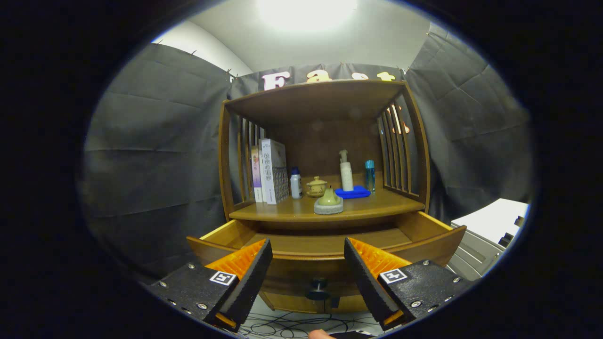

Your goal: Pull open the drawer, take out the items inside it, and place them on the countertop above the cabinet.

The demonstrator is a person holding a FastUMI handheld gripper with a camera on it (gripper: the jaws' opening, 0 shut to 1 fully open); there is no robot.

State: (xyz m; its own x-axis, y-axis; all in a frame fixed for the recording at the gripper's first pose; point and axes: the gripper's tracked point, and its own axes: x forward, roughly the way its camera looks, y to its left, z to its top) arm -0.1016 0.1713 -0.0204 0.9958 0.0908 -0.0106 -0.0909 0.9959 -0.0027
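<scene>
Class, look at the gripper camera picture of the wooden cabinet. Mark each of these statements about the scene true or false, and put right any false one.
1. The drawer is pulled open. True.
2. The gripper is shut on the drawer knob. False: its fingers stand open, with the knob between them, untouched.
3. Books stand at the left end of the countertop. True.
4. The blue cloth lies inside the drawer. False: it lies on the countertop, beside the white pump bottle.
5. The drawer's visible floor holds a teapot. False: the visible part looks bare.
</scene>
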